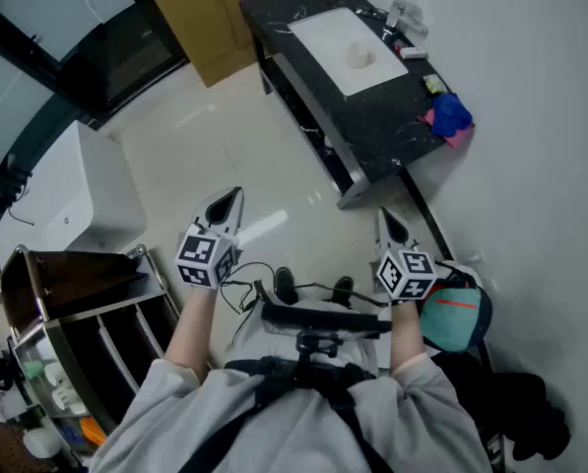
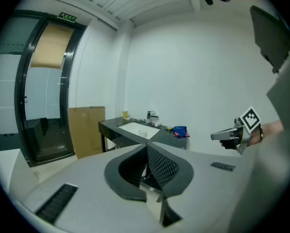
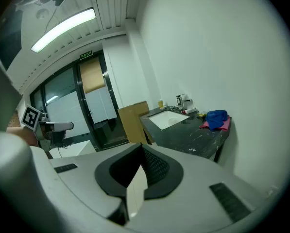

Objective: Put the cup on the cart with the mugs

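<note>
Left gripper (image 1: pixel 236 194) and right gripper (image 1: pixel 384 215) hang side by side over the pale floor (image 1: pixel 225 136). We see both pairs of jaws pressed together with nothing between them. Ahead of us a black counter (image 1: pixel 392 116) stands against the wall, with a white sink (image 1: pixel 323 33) set into it. What looks like a small white cup (image 1: pixel 360 57) sits in that sink, well apart from both grippers. The cart (image 1: pixel 37 299) stands at our left, near the left gripper and well apart from the counter. A blue cloth (image 1: pixel 451 114) lies at the counter's near end.
</note>
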Available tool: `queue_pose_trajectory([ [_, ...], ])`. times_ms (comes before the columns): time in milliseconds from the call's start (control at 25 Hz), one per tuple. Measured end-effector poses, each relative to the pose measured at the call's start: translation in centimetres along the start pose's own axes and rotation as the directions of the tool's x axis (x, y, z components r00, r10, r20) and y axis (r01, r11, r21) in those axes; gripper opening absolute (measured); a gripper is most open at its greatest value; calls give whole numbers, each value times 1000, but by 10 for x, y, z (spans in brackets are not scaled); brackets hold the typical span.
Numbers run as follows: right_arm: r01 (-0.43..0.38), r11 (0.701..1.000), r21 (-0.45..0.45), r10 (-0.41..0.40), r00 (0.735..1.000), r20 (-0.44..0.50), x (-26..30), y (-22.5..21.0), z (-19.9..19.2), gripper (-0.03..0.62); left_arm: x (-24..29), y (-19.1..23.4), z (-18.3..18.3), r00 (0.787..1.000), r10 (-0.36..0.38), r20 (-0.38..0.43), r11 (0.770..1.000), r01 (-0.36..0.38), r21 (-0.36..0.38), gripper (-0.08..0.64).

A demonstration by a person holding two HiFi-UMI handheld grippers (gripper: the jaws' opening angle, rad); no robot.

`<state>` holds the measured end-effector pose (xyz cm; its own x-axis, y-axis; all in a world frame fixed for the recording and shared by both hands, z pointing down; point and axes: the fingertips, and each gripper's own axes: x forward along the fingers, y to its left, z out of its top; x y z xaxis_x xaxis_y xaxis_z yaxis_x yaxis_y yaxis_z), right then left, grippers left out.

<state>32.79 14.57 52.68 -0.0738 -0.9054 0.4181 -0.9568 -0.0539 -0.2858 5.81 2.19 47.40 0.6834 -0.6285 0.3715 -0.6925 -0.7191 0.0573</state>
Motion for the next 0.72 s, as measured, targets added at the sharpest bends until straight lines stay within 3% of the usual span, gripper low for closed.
queue_pose_trajectory([
  [400, 44, 998, 37, -45, 998, 48, 23, 22, 19, 9, 14, 25, 10, 997, -75, -10, 996, 76, 52, 2],
  [720, 37, 998, 42, -38, 999, 20, 70, -5, 46, 9, 73, 31, 22, 996, -84, -33, 996, 85, 24, 2],
])
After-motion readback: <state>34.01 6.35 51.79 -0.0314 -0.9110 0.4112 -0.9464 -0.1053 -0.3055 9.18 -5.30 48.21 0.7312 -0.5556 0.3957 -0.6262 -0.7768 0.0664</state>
